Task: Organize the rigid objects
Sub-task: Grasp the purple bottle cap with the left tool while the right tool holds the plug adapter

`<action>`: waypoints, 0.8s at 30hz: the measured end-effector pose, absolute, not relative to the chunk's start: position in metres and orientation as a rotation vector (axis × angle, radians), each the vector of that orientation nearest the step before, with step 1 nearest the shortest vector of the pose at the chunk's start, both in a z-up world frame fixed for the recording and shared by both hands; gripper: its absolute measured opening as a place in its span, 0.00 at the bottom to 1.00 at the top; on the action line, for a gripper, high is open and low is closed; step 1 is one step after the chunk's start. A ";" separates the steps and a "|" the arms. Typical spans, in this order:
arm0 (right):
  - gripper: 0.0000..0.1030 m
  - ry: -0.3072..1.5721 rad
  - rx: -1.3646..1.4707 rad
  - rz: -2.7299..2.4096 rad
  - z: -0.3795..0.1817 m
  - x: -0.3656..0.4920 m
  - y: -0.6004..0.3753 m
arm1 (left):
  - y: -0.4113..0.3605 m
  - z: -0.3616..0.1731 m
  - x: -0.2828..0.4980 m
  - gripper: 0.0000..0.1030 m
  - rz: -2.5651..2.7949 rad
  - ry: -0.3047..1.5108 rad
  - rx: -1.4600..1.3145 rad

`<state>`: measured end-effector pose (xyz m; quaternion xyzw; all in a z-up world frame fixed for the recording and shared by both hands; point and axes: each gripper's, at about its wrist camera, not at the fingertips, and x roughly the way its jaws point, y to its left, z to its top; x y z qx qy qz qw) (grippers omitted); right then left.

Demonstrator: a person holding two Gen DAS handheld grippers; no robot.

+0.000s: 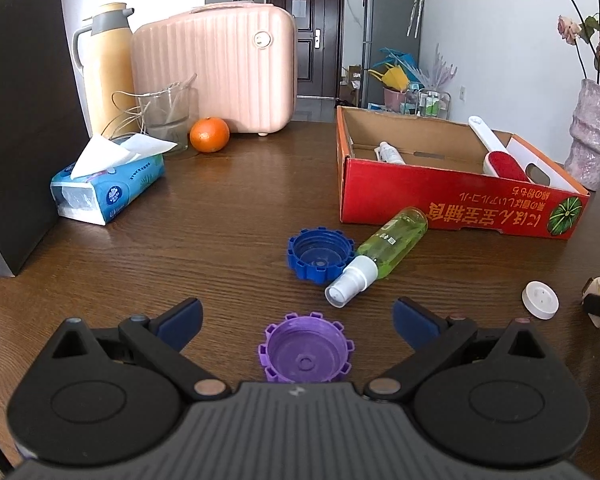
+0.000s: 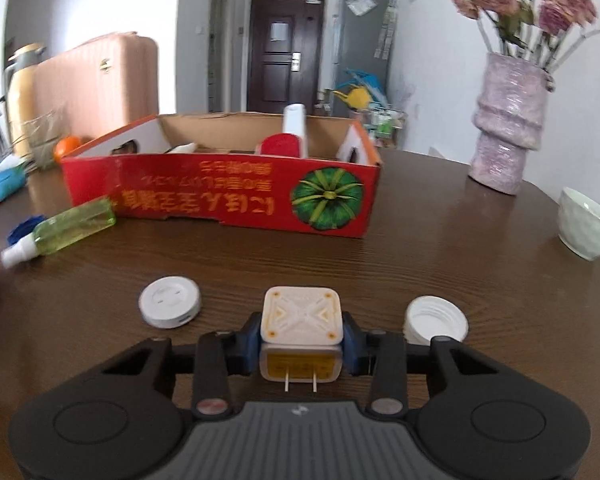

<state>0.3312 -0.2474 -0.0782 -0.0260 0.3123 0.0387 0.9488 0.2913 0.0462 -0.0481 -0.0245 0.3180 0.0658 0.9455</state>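
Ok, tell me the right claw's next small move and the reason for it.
Probably lift the plug adapter straight up off the table. The right claw is shut on its sides, prongs facing the camera, and the red cardboard box ahead is open-topped with room inside, so it needs height to clear the wall.

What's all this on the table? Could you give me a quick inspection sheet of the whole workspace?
Surface: dark wooden table.
Job's things: red box holds lint brush; outside lie spray bottle, blue cap, purple cap, white lid, white disc.
Clutter: tissues, orange, bowl, vase.
Grippers: left gripper open; right gripper shut on plug.
Cables: nothing seen.
Surroundings: door.
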 end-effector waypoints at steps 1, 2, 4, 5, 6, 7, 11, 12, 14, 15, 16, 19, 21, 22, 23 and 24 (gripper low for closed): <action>0.37 0.631 -0.046 0.078 -0.077 0.331 -0.249 | 0.046 -0.048 0.292 1.00 0.135 0.649 -0.050; 0.37 0.621 -0.043 0.078 -0.077 0.330 -0.249 | 0.046 -0.048 0.292 1.00 0.137 0.650 -0.050; 0.37 0.597 -0.040 0.077 -0.074 0.326 -0.249 | 0.047 -0.049 0.292 1.00 0.139 0.653 -0.052; 0.37 0.586 -0.040 0.076 -0.073 0.324 -0.248 | 0.047 -0.049 0.292 1.00 0.139 0.653 -0.052; 0.37 0.578 -0.041 0.076 -0.072 0.323 -0.247 | 0.047 -0.048 0.292 1.00 0.138 0.652 -0.053; 0.37 0.569 -0.041 0.076 -0.071 0.321 -0.246 | 0.047 -0.048 0.292 1.00 0.135 0.652 -0.053; 0.37 0.528 -0.042 0.075 -0.067 0.311 -0.243 | 0.045 -0.051 0.293 1.00 0.117 0.673 -0.014; 0.37 0.517 -0.043 0.075 -0.065 0.308 -0.243 | 0.046 -0.052 0.293 1.00 0.113 0.682 -0.003; 0.37 0.502 -0.042 0.073 -0.063 0.304 -0.242 | 0.047 -0.055 0.293 1.00 0.107 0.697 0.005; 0.37 0.495 -0.041 0.069 -0.062 0.303 -0.242 | 0.048 -0.056 0.293 1.00 0.105 0.703 0.010; 0.37 0.486 -0.041 0.064 -0.061 0.302 -0.242 | 0.049 -0.058 0.294 1.00 0.104 0.713 0.015; 0.37 0.468 -0.037 0.061 -0.059 0.298 -0.242 | 0.053 -0.063 0.296 1.00 0.106 0.744 0.005; 0.37 0.466 -0.037 0.061 -0.059 0.297 -0.241 | 0.055 -0.065 0.298 1.00 0.105 0.752 -0.008; 0.37 0.464 -0.037 0.063 -0.059 0.296 -0.241 | 0.055 -0.066 0.299 1.00 0.107 0.756 -0.010; 0.37 0.463 -0.036 0.064 -0.059 0.296 -0.240 | 0.055 -0.067 0.300 1.00 0.107 0.761 -0.011; 0.37 0.461 -0.037 0.065 -0.059 0.295 -0.240 | 0.055 -0.068 0.301 1.00 0.110 0.766 -0.012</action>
